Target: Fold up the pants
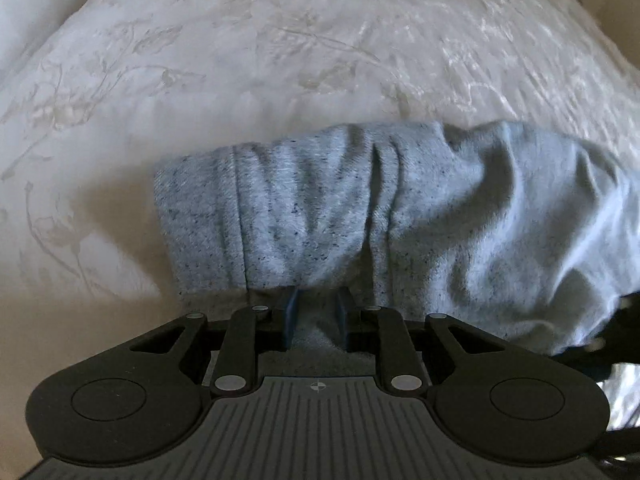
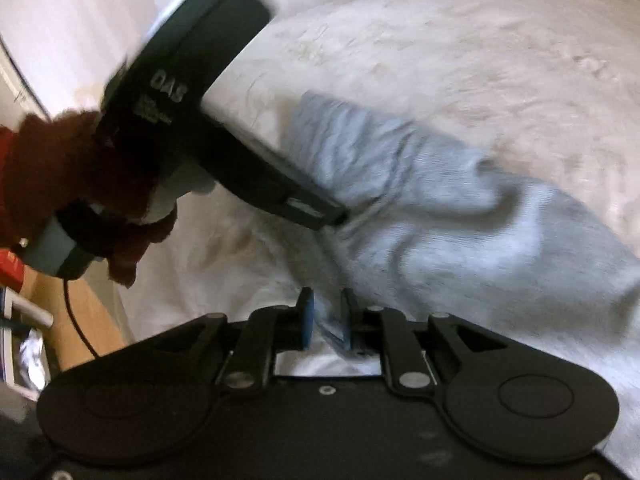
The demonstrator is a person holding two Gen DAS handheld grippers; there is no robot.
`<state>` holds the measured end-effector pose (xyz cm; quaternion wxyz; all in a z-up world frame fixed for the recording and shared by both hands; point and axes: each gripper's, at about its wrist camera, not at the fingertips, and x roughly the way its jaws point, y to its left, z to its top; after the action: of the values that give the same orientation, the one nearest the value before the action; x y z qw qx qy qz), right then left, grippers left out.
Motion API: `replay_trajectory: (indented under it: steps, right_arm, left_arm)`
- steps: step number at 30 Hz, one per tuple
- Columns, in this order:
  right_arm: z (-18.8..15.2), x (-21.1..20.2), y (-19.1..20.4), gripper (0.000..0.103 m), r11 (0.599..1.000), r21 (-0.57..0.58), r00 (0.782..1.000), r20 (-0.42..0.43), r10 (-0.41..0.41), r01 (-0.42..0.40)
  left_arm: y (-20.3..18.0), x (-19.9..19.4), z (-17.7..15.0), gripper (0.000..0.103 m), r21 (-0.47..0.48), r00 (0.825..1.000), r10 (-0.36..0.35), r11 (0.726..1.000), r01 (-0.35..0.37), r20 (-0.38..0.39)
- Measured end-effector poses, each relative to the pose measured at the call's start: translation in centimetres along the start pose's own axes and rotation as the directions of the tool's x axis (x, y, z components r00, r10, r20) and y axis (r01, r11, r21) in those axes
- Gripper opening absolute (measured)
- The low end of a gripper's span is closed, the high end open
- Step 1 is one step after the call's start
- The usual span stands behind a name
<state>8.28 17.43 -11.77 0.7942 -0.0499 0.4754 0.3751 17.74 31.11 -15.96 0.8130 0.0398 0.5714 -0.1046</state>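
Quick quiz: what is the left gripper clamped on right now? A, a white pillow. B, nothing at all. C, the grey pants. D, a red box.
C: in the left wrist view the left gripper has grey pants fabric bunched between its blue pads.

Bed under a pale floral coverlet

A white bedspread (image 1: 280, 48) with a faint leaf-and-stem pattern fills both views, lit softly with sheen on its creases. In the right wrist view, a tan wooden floor (image 2: 80, 312) shows beside the bed, below a white wall (image 2: 72, 20).
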Motion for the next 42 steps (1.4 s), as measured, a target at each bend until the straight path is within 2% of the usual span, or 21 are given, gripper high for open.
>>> replay_trajectory:
  steps: [3,5,7,9,11,12,14,16,18,20,23,26,27,30,34,39,42]
  right_arm:
    - [-1.6,-3.1,-2.2,0.022,0.994,0.094,0.997,0.049,-0.064,0.059]
    - [-3.0,-5.0,-4.4,0.022,0.977,0.169,0.987,0.070,-0.142,0.128]
    - [-4.4,-6.2,-6.6,0.025,0.951,0.242,0.975,0.063,-0.215,0.194]
    - [-5.9,-6.6,-8.4,0.025,0.923,0.307,0.967,0.029,-0.253,0.232]
    - [-7.5,-6.3,-9.9,0.025,0.906,0.339,0.964,-0.012,-0.264,0.252]
    - [-8.2,-5.9,-10.3,0.025,0.904,0.341,0.965,-0.040,-0.258,0.256]
    - [-9.9,-4.7,-10.6,0.024,0.908,0.325,0.964,-0.111,-0.240,0.264]
    - [-11.2,-4.4,-10.7,0.024,0.917,0.312,0.967,-0.125,-0.221,0.250]
    - [-11.2,-5.1,-10.7,0.025,0.923,0.309,0.972,-0.125,-0.197,0.227]
    - [-10.6,-6.4,-11.4,0.027,0.927,0.316,0.978,-0.109,-0.179,0.205]
    - [-8.2,-8.0,-12.6,0.032,0.933,0.307,0.982,-0.037,-0.185,0.187]
    - [-5.0,-9.6,-14.8,0.045,0.934,0.320,0.981,0.054,-0.188,0.162]
    - [-3.9,-9.8,-15.5,0.048,0.934,0.321,0.979,0.076,-0.188,0.155]
    - [-0.6,-9.1,-18.0,0.048,0.939,0.307,0.976,0.101,-0.191,0.152]
    - [3.0,-6.1,-21.7,0.048,0.946,0.280,0.978,0.086,-0.191,0.160]
    - [4.8,-1.7,-23.5,0.048,0.959,0.245,0.988,0.015,-0.155,0.146]
    - [5.6,1.4,-24.0,0.048,0.971,0.203,0.992,-0.034,-0.120,0.124]
  left_arm:
    - [0.1,-0.3,0.9,0.020,0.000,1.000,0.015,1.000,-0.015,-0.012]
    - [-0.6,-0.9,1.4,0.021,0.005,0.999,0.040,0.999,-0.040,0.009]
    - [-1.4,-1.8,1.5,0.021,0.008,0.999,0.031,0.999,-0.031,0.039]
    - [-2.7,-2.1,1.5,0.021,0.013,0.999,-0.002,1.000,0.002,0.049]
    - [-4.2,-1.8,1.0,0.022,0.031,0.999,-0.027,0.999,0.026,0.027]
    - [-4.9,-1.4,0.5,0.027,0.042,1.000,-0.016,0.999,0.015,0.013]
    - [-5.6,-0.3,-0.7,0.031,0.045,1.000,0.018,0.999,-0.017,-0.019]
    - [-5.5,0.4,-1.2,0.032,0.018,0.998,0.029,0.999,-0.028,-0.063]
    - [-5.4,0.0,-0.9,0.032,0.003,0.997,0.034,0.999,-0.034,-0.073]
    - [-5.3,-0.8,-0.3,0.032,-0.010,0.997,0.037,0.999,-0.038,-0.065]
    - [-5.3,-2.3,1.1,0.032,-0.035,0.999,0.039,0.999,-0.039,0.002]
    - [-5.6,-3.1,2.8,0.032,-0.050,0.998,0.008,0.999,-0.005,0.063]
    - [-5.9,-2.8,3.3,0.032,-0.048,0.998,0.001,0.999,0.002,0.067]
    - [-6.4,-1.2,4.0,0.032,-0.037,0.999,-0.002,0.999,0.003,0.041]
    - [-5.7,1.4,1.9,0.032,-0.033,0.999,-0.004,0.999,0.002,-0.048]
    - [-6.4,1.8,-0.2,0.033,0.064,1.000,0.008,0.998,-0.009,0.011]
    - [-5.9,1.8,0.0,0.036,0.024,1.000,-0.010,1.000,0.010,0.005]
